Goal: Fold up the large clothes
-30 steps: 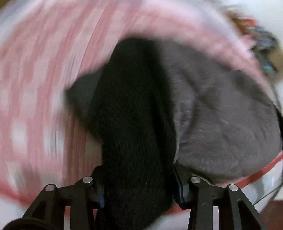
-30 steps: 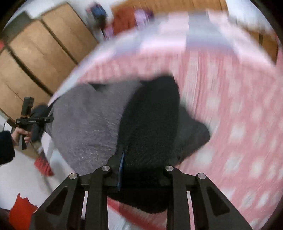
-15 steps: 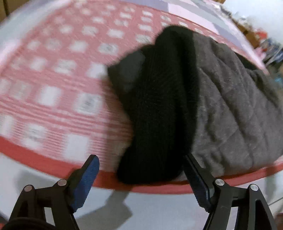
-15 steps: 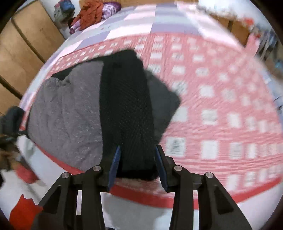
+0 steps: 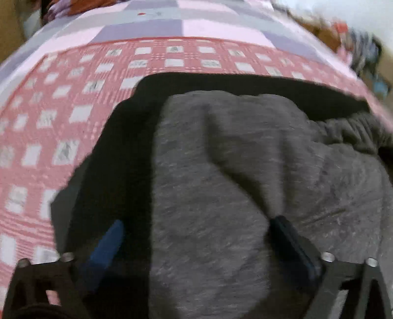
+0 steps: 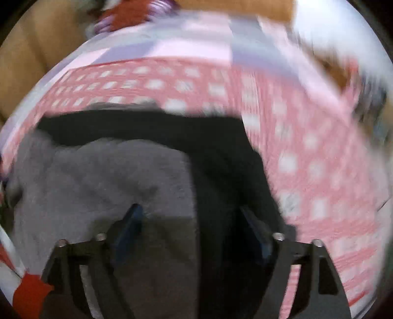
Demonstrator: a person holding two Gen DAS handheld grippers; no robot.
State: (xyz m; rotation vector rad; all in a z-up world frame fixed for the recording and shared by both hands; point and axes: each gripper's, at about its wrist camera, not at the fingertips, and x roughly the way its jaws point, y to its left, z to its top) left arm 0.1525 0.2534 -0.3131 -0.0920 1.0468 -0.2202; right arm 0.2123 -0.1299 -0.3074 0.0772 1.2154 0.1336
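Observation:
A large garment with a fuzzy grey lining (image 5: 245, 186) and a black outer layer (image 5: 118, 157) lies bunched on a bed with a pink-and-red checked cover (image 5: 49, 117). My left gripper (image 5: 196, 228) hangs over the grey lining near the black band, jaws opening wide, pads off the cloth. In the right wrist view the same grey lining (image 6: 98, 181) sits left and the black layer (image 6: 221, 171) right. My right gripper (image 6: 191, 216) hovers over their seam, jaws opening, cloth below and between the pads but not pinched.
The bed cover turns to pale purple and pink squares (image 5: 152, 29) at the far side. Red and purple clothes (image 6: 127, 17) lie piled beyond the bed by a wooden wardrobe (image 6: 29, 63). Something red (image 6: 29, 292) lies low at the left, off the bed's near edge.
Both grippers let go of the black fabric they pinched and spread their jaws wide. The garment dropped onto the bed, and both cameras now look down over its grey lining.

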